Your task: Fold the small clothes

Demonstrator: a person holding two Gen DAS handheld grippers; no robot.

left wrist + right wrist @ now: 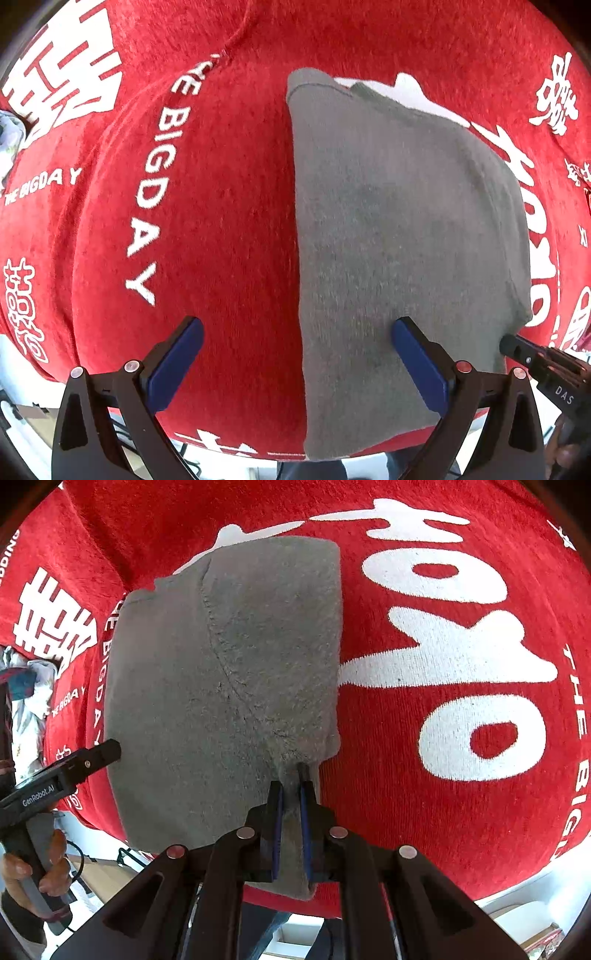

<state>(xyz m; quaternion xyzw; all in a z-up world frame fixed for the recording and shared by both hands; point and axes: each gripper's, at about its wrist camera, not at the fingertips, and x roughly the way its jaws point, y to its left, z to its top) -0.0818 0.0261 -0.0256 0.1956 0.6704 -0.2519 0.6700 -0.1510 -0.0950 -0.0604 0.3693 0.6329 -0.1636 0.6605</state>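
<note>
Grey garment [221, 686] is pinched at its near corner by the right claw [291, 827]; left claw [295, 365] hangs open above. Thin grip may slip, undoing the fold.

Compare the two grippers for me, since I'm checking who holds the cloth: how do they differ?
The left gripper is wide open, empty, over the grey cloth; the right gripper is shut, pinching its corner. The left straddles the cloth's edge; the right sits at its near corner. Both have blue pads and point down.

Grey knit garment [221, 686], folded flat on red cloth, near corner pinched up.
</note>
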